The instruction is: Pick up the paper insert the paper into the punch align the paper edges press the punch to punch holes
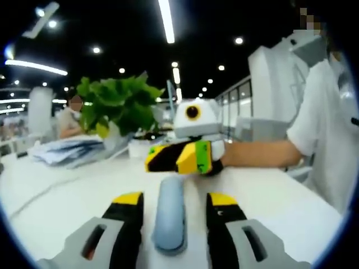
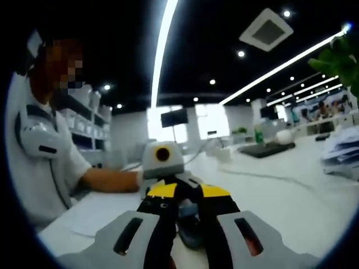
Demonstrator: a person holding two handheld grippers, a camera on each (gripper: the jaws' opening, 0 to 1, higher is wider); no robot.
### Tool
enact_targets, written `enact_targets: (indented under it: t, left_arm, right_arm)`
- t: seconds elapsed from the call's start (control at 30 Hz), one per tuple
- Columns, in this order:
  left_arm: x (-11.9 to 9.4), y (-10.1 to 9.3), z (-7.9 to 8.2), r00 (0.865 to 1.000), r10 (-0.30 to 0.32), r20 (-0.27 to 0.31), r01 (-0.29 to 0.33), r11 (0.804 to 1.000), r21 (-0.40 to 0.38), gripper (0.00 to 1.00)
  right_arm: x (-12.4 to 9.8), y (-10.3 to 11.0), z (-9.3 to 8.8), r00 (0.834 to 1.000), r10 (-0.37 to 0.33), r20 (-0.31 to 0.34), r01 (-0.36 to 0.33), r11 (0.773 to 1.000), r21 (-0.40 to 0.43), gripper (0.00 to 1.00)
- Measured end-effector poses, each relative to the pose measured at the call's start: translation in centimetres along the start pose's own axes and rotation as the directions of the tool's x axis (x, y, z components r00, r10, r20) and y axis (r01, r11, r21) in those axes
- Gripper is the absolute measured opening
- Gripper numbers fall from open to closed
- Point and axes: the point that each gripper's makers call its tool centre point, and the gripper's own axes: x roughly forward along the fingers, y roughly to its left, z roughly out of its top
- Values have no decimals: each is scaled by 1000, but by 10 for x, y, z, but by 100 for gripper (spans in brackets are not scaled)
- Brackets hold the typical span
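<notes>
A blue-grey punch lies on the white table, its long handle running between my left gripper's jaws. Those jaws stand open on either side of it, with a small gap each side. My right gripper faces me at the punch's far end, its yellow, black and green fingers close together. In the right gripper view its own jaws are nearly together, and the dark punch shows low in the narrow slit between them. A white sheet of paper lies flat on the table to the left.
A potted green plant and a loose stack of papers stand at the table's far side. A person in a white shirt stands close by, forearm reaching in. A white cable crosses the table.
</notes>
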Motion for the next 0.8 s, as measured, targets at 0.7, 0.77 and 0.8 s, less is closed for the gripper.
enact_targets:
  t: [0.7,0.77,0.8]
  left_arm:
    - [6,1,15,999,13,30,-12,1000,-15,59]
    - [5,-2,20,999,13,32,-12,1000,-8,59]
    - [5,-3,23,999,13,33,-12,1000,-5,59]
  right_arm:
    - [-14,-14,38,985,-74,159,66,996,58,24]
    - [-17,-14,41,981,-84,178,74,995,60,24]
    - [-18,-14,43,978,-88,187,78,995,61,24]
